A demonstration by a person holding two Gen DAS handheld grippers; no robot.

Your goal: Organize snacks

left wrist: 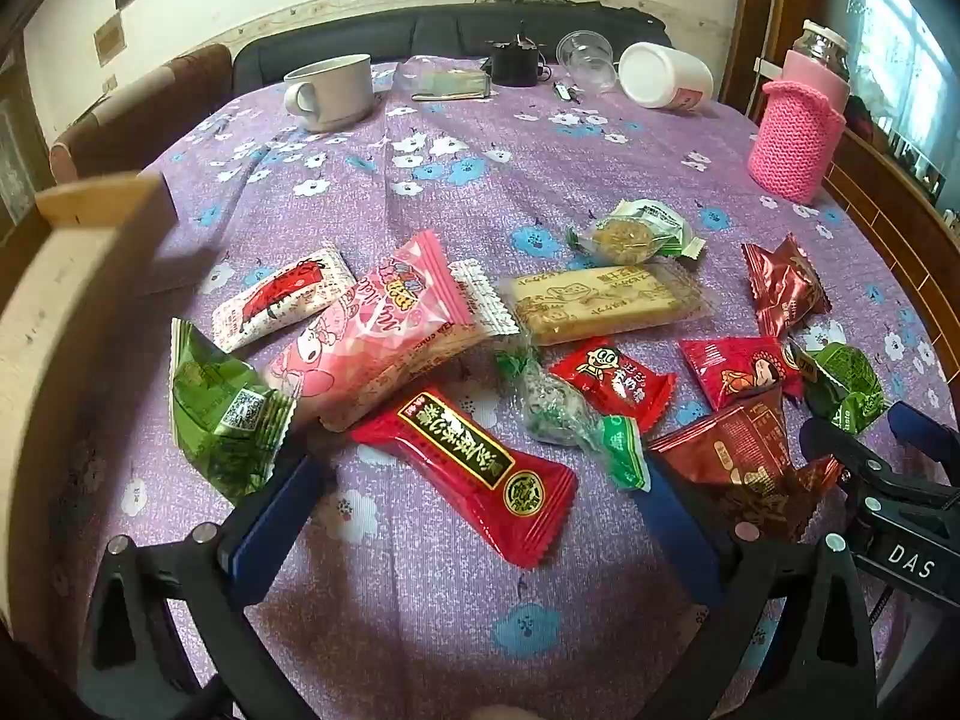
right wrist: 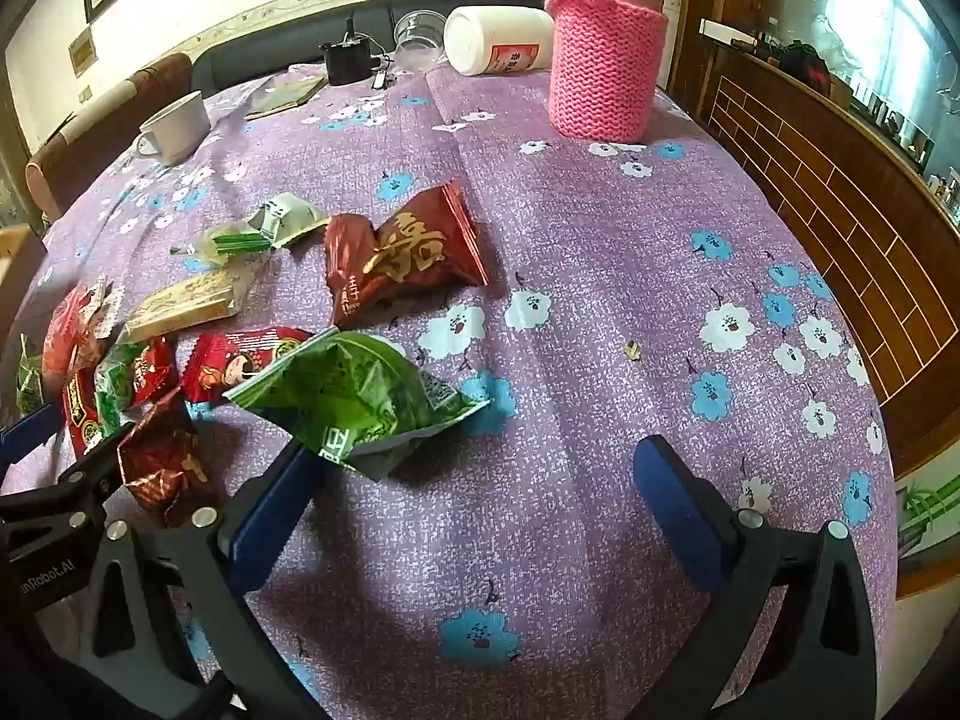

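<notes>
Several wrapped snacks lie scattered on the purple flowered tablecloth (left wrist: 420,600). My left gripper (left wrist: 474,498) is open, just above a long red packet (left wrist: 474,468). Around it lie a pink packet (left wrist: 384,336), a green packet (left wrist: 222,414), a yellow biscuit bar (left wrist: 600,303) and small red packets (left wrist: 612,381). My right gripper (right wrist: 474,492) is open over bare cloth. A crumpled green packet (right wrist: 366,396) touches its left finger (right wrist: 270,516). A dark red packet (right wrist: 402,258) lies farther off. The right gripper also shows in the left wrist view (left wrist: 888,474).
A wooden box (left wrist: 72,300) stands at the left. At the back are a white mug (left wrist: 333,90), a black device (left wrist: 516,63), a clear cup (left wrist: 585,60), a tipped white tub (left wrist: 663,75) and a pink knit-sleeved bottle (right wrist: 606,60). A wooden rail (right wrist: 828,192) borders the right.
</notes>
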